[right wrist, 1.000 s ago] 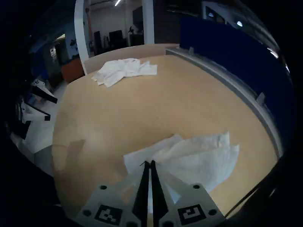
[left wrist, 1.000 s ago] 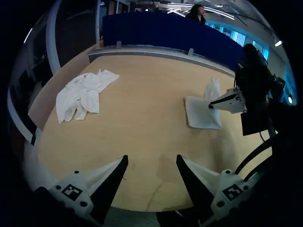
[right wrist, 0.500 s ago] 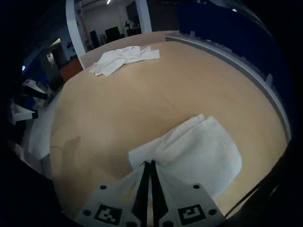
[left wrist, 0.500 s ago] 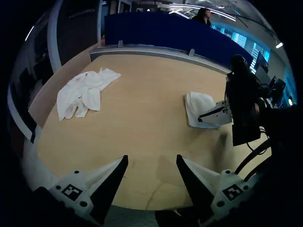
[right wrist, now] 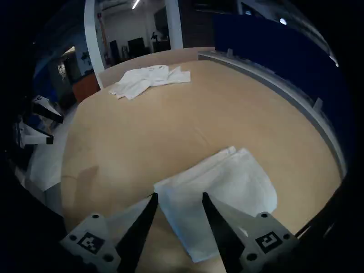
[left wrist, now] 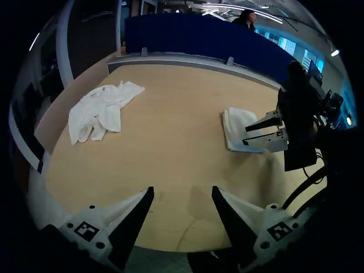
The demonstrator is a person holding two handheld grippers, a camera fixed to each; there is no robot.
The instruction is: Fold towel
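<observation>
A folded white towel [right wrist: 223, 186] lies flat on the pale wooden counter [right wrist: 159, 127], near the counter's edge on the side of the right claw [right wrist: 179, 195]. That claw stands wide open with nothing between its fingers. In the right gripper view, the towel's near corner lies in the gap between the two fingertips. Whether either finger touches the cloth cannot be told.

In the left gripper view the same claw appears at the towel's right edge, its two fingers spread one above the other, held by a person in dark clothing [left wrist: 300, 118].

The left claw [left wrist: 182, 189] is also spread wide and empty. It hangs over bare counter at the near edge, well apart from the towel.

A crumpled white garment [left wrist: 102, 111] lies at the far left of the counter, well away from both claws. A blue partition [left wrist: 204, 36] runs along the counter's far side, and a second person [left wrist: 245, 18] is seen behind it.
</observation>
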